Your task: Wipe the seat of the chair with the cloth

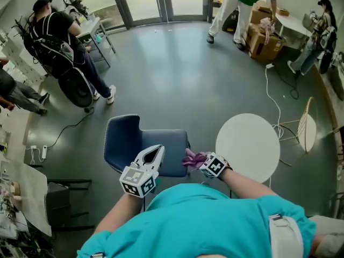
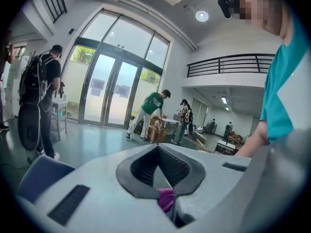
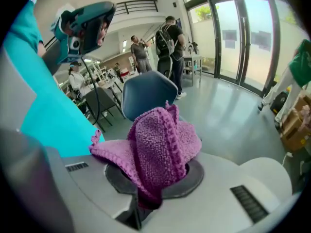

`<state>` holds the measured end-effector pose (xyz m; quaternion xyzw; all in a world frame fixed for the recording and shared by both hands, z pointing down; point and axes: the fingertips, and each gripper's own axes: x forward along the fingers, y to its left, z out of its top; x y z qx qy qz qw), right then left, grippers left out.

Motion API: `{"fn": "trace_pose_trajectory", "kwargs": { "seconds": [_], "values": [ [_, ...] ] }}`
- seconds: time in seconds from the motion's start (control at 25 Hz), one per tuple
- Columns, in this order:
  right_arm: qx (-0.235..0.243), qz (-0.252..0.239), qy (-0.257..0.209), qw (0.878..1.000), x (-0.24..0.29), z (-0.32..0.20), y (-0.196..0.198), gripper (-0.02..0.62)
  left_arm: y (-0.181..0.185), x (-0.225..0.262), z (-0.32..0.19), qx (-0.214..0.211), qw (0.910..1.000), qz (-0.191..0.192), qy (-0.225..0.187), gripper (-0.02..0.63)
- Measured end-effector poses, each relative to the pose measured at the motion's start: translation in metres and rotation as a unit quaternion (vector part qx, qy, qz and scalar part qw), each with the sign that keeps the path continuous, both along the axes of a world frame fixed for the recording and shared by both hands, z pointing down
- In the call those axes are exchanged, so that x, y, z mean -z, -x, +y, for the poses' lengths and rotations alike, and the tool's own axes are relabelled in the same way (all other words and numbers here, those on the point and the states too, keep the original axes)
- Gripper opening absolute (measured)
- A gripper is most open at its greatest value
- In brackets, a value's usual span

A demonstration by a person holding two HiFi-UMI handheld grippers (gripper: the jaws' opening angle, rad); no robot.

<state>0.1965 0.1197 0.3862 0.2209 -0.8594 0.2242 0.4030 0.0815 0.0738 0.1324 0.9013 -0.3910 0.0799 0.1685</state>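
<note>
Grey floor (image 1: pixel 177 74); bunched purple knitted cloth (image 3: pixel 158 147) clamped in right gripper (image 3: pixel 148 181).

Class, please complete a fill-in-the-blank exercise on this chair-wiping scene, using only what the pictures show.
1. The cloth is clamped in the person's ____ tool.
2. The colour of the cloth is ____.
3. The seat of the chair is ____ in colour.
4. In the head view, the white table beside the chair has a top that is ____ in shape.

Missing words: right; purple; blue; round
</note>
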Motion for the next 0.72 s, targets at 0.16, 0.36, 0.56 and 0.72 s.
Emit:
{"fn": "trace_pose_trajectory", "kwargs": {
  "seconds": [0.16,0.36,0.56,0.72],
  "values": [
    [-0.037,-0.052,-0.056,0.996,0.098,-0.041,-0.004,0.06,0.01,0.055,-0.002,0.007,0.999,0.016,-0.042,0.003],
    [-0.069,-0.124,-0.137,0.98,0.225,-0.072,-0.013,0.06,0.018,0.118,0.001,0.004,0.9956,0.034,-0.088,0.003],
    [-0.081,-0.19,-0.185,0.961,0.324,-0.071,-0.024,0.06,0.027,0.167,0.004,0.009,0.9928,0.041,-0.112,0.003],
    [-0.081,-0.236,-0.202,0.947,0.369,-0.06,-0.021,0.06,0.039,0.18,0.011,0.017,0.992,0.049,-0.115,0.003]
  ]
}}
